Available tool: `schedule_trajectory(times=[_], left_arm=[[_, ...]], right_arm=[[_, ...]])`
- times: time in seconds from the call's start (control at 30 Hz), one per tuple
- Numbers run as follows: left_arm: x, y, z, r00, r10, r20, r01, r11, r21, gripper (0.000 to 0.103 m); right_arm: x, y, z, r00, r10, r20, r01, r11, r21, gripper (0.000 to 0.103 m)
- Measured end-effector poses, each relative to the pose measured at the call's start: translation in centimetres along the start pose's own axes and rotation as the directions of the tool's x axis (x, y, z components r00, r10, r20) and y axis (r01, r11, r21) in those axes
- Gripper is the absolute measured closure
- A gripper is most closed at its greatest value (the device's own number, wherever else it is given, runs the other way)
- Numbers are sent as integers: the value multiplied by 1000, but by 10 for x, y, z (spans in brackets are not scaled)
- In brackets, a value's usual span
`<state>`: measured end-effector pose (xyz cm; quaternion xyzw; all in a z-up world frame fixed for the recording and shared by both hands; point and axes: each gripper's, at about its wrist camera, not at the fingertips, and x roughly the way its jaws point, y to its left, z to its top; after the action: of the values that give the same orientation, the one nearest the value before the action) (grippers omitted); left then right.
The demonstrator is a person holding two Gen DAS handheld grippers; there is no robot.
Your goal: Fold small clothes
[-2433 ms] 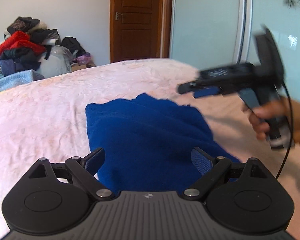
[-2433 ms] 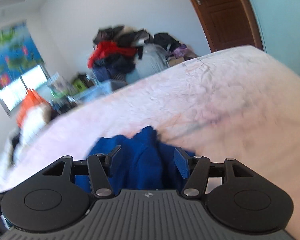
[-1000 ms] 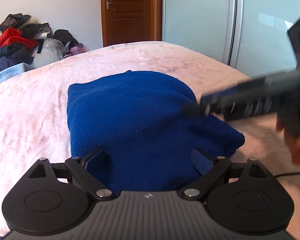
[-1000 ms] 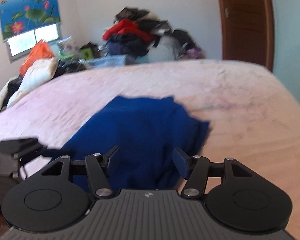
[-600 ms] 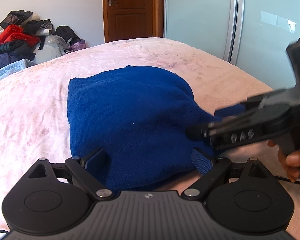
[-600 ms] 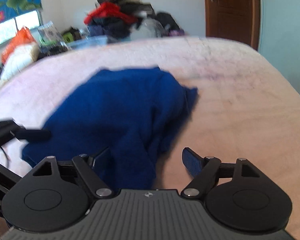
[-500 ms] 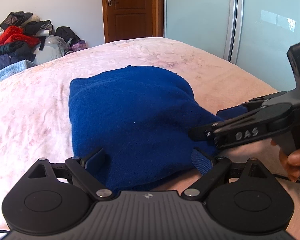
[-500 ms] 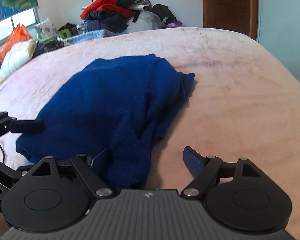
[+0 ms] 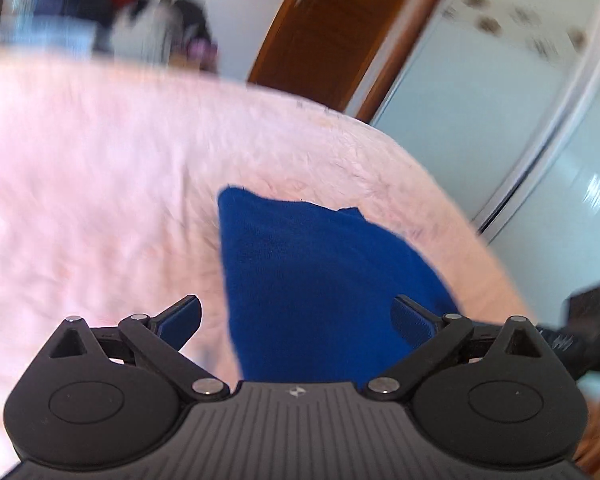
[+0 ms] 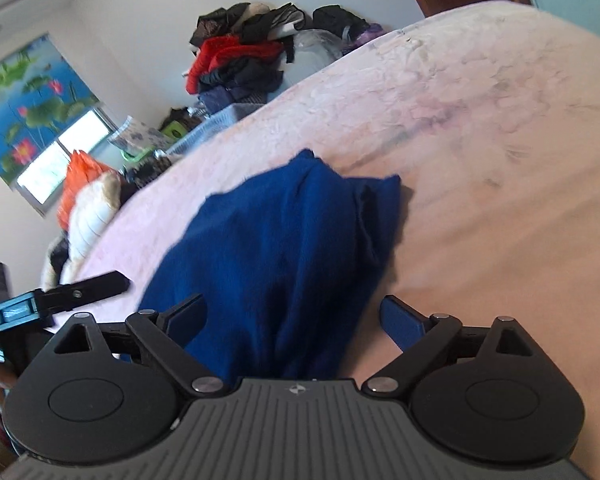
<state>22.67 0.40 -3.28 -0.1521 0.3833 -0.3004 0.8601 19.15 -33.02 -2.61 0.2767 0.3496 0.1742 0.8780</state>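
Note:
A dark blue knitted garment (image 9: 320, 280) lies folded over itself on the pink bed (image 9: 80, 180). My left gripper (image 9: 296, 316) hovers at its near end with the jaws opening wide. The cloth's left edge runs up between the pads, and neither pad presses on it. In the right wrist view the same garment (image 10: 292, 240) shows a rumpled fold along its right side. My right gripper (image 10: 296, 318) is over its near end, jaws opening, cloth between them but not pinched. The left gripper's finger (image 10: 88, 286) reaches in from the left, and the right gripper (image 9: 580, 340) is a dark blur.
A heap of red and dark clothes (image 10: 240, 56) sits beyond the far side of the bed (image 10: 500, 160). An orange bag and a white pillow (image 10: 84, 200) lie at the left. A brown door (image 9: 332, 28) and pale sliding wardrobe doors (image 9: 500, 80) stand behind.
Both views have rolled and tilted. The right jaws have spread much wider and the left ones slightly. The left gripper has shifted left, so the garment's left edge now lies between its fingers.

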Motion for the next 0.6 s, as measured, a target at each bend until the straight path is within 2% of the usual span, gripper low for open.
schedule_trajectory(times=[0.07, 0.13, 0.17, 0.2, 0.23, 0.27, 0.3, 0.33, 0.37, 0.47, 0.6], left_arm=[[18, 17, 8, 998, -51, -32, 47, 992, -116, 1], [35, 28, 11, 994, -97, -41, 87, 976, -200, 2], [41, 31, 11, 993, -108, -41, 96, 969, -229, 3], [47, 31, 11, 994, -108, -29, 97, 964, -249, 5], [49, 31, 12, 994, -103, -19, 95, 963, -251, 18], [52, 29, 12, 995, -96, -19, 88, 965, -246, 39], [55, 28, 13, 997, -72, -31, 63, 969, -239, 49], [57, 26, 13, 998, -44, -39, 34, 973, -228, 62], [58, 24, 12, 999, -31, -38, 22, 977, -213, 70], [50, 13, 12, 1000, 17, 2, -16, 992, -129, 78], [43, -21, 16, 991, 113, 74, -116, 992, 43, 79]], right_arm=[[14, -7, 13, 999, 50, 7, -50, 998, 29, 10], [28, -13, 24, 997, 81, 15, -81, 995, 56, 16], [34, -14, 30, 996, 83, 13, -84, 994, 63, 21], [41, -14, 34, 997, 74, 6, -74, 995, 65, 31], [47, -14, 37, 998, 64, -3, -63, 996, 62, 38], [52, -14, 39, 999, 53, -12, -53, 997, 56, 52], [56, -13, 40, 999, 37, -20, -36, 998, 50, 67], [58, -11, 40, 999, 25, -20, -24, 999, 37, 70], [58, -9, 40, 1000, 23, -15, -23, 1000, 17, 72], [51, 2, 39, 1000, 14, 19, -12, 998, -61, 78], [44, 17, 45, 998, 8, 62, 1, 989, -147, 80]])
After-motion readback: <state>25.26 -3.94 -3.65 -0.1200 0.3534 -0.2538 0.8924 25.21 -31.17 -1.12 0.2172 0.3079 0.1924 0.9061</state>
